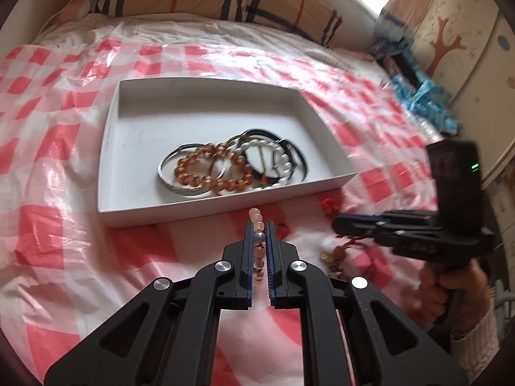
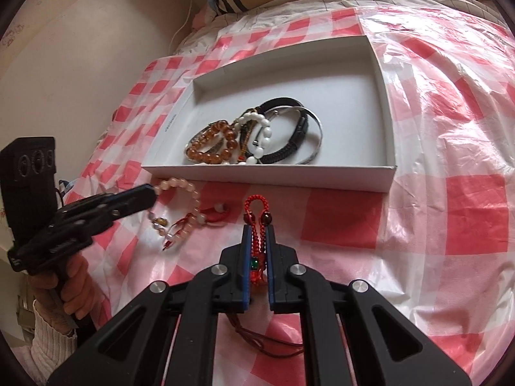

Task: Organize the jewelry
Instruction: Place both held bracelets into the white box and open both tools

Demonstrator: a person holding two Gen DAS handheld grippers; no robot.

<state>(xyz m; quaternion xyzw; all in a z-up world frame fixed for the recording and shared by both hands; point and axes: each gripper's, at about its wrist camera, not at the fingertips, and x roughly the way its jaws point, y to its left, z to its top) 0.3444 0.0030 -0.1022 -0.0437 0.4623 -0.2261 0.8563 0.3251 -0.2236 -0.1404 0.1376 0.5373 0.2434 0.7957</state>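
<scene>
The left gripper (image 1: 259, 228) is clenched on a pink bead bracelet (image 2: 180, 189); in the left wrist view the beads run between its blue-lined fingers and poke past the tips, just short of the near wall of the white tray (image 1: 225, 207). From the right wrist view, most of that bracelet lies on the red-and-white checked sheet (image 2: 466, 218), near the tray's near-left corner.

Inside the tray, the jewelry is heaped toward the near side: an amber bead bracelet (image 1: 212, 170) over a silver bangle (image 1: 180, 189), then a white bead bracelet (image 1: 273, 160) and a black band (image 2: 289, 135). The tray's far half is bare floor, and checked sheet lies open to its right.

The right gripper (image 2: 257, 228) grasps a red cord bracelet (image 2: 257, 212), whose loop sticks out past the fingertips near the tray's front wall. The cord's tail drops behind the fingers and is hard to follow. In the left view the right gripper is motion-blurred.
</scene>
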